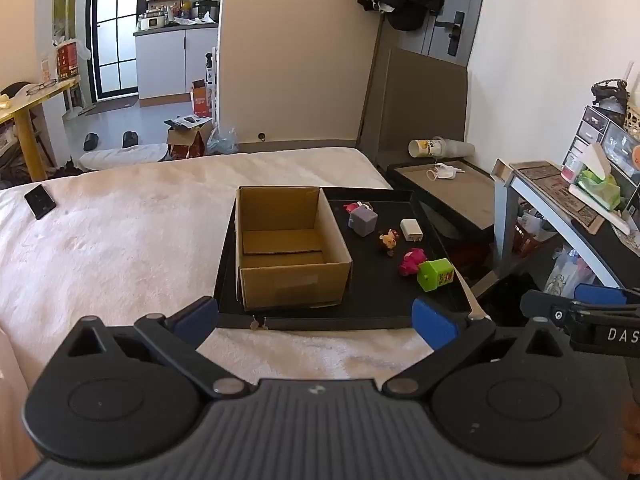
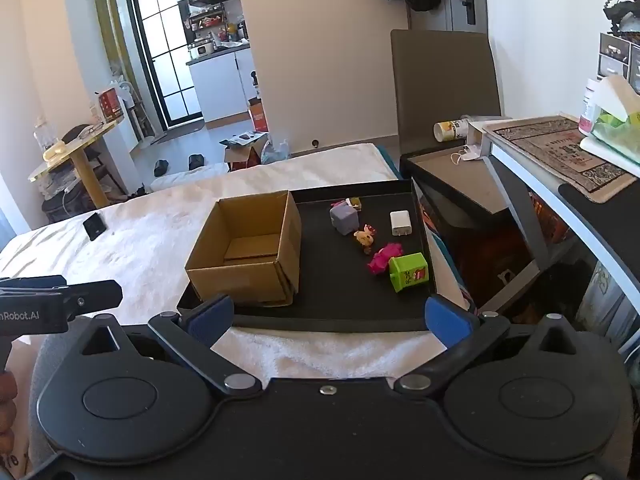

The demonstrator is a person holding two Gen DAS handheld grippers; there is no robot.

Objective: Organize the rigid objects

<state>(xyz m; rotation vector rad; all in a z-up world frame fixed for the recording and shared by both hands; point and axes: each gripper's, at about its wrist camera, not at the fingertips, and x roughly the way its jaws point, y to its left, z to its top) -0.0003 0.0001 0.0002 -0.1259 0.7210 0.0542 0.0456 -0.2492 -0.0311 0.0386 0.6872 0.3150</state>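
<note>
Reaching for the nearest toy first seemed the sensible way to do this step, because the green plastic block with a printed sticker point(image 2: 409, 272) lay at the lower right of the black shallow tray point(image 2: 340, 322), closest to the right gripper point(image 2: 328, 318). I judged that this gripper should come down from above and close on the flat sides of the block, without pushing the pink toy figure point(image 2: 383, 261) that touched it. The right gripper was spread wide and held nothing; its blue pads point(image 2: 444, 320) hovered before the near rim of the tray. The left gripper point(image 1: 316, 320) was also wide and empty, low in its frame. Farther out lay a small yellow figure point(image 2: 365, 236), a grey-purple cube point(image 2: 344, 218) and a white charger plug point(image 2: 400, 222). The open brown cardboard box point(image 2: 244, 248), empty inside, stood on the left part of the tray, upon the white blanket point(image 2: 140, 232).
</note>
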